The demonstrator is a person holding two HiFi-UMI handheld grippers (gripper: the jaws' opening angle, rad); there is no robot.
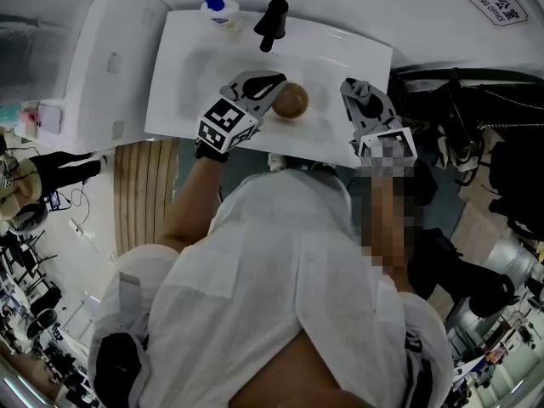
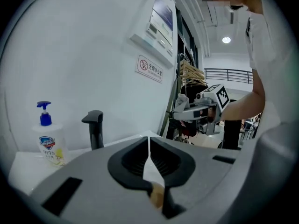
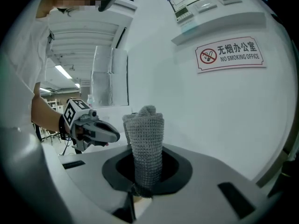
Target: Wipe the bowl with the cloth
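White sink counter (image 1: 183, 92). Left claw (image 2: 150, 181) grips round brown bowl (image 1: 293, 100), whole only in head view; right claw (image 3: 142, 188), grey knitted cloth (image 3: 145, 134).

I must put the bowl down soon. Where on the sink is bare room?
Bare: the left part of the sink, between the soap bottle and the left claw; also the rear right, between the faucet and the right claw with the cloth. Crowded: the middle, around the wooden bowl.

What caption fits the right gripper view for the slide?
Right gripper shut on an upright grey knitted cloth; left gripper beyond, white wall behind.
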